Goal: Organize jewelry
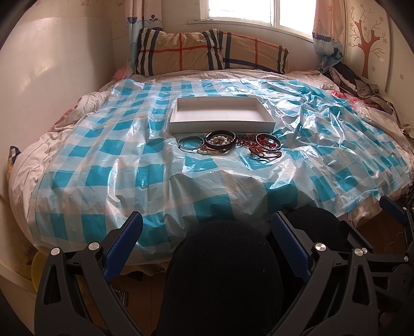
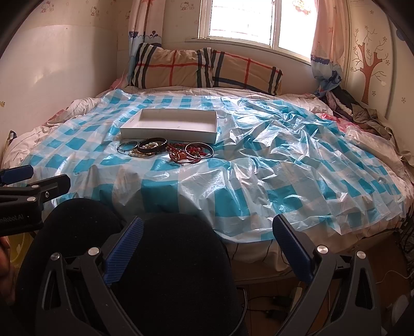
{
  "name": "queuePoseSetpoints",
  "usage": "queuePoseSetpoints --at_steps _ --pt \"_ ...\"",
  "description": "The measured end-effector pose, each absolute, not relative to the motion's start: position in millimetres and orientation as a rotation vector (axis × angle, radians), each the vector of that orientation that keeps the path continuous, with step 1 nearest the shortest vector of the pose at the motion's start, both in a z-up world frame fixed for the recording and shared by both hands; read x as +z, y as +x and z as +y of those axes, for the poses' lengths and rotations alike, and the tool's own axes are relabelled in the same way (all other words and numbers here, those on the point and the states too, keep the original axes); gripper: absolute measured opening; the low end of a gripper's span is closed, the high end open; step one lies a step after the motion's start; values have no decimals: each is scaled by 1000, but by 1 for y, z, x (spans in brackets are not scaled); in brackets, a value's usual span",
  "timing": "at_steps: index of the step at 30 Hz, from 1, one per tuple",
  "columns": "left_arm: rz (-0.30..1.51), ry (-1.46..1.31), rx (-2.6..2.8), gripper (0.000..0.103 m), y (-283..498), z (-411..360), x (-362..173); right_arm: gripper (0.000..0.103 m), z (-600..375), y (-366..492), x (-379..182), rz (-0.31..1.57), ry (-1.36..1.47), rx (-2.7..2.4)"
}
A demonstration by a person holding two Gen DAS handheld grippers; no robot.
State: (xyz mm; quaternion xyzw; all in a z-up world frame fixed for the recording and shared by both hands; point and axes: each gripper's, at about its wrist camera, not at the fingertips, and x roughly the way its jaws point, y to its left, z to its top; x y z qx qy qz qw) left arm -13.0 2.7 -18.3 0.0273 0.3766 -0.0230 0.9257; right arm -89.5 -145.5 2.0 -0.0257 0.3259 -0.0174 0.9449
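A pile of jewelry (image 1: 230, 144) lies on the blue-checked plastic sheet (image 1: 103, 165) in the middle of the bed: dark bangles, a white bead string, red cords. Just behind it sits a shallow white tray (image 1: 222, 113), which holds nothing. In the right wrist view the jewelry (image 2: 165, 150) and tray (image 2: 169, 125) are left of centre. My left gripper (image 1: 207, 232) is open over the person's dark-clothed knees (image 1: 222, 271), well short of the pile. My right gripper (image 2: 208, 237) is open too, with nothing between its fingers. The left gripper's side (image 2: 31, 186) shows at that view's left edge.
Plaid pillows (image 1: 207, 51) lean against the wall under the window (image 1: 258, 13). Crumpled clothes (image 1: 362, 88) are heaped at the bed's far right corner. The plastic sheet (image 2: 297, 160) is wrinkled and raised on the right. Cables and floor (image 2: 284, 299) lie below the bed's near edge.
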Motion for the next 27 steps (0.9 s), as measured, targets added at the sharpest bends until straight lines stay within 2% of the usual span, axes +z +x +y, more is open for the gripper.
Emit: queuePoseSetpoints --at_steps 27 --pt "774 55 -47 95 -13 3 -18 96 -146 -87 0 681 -19 -23"
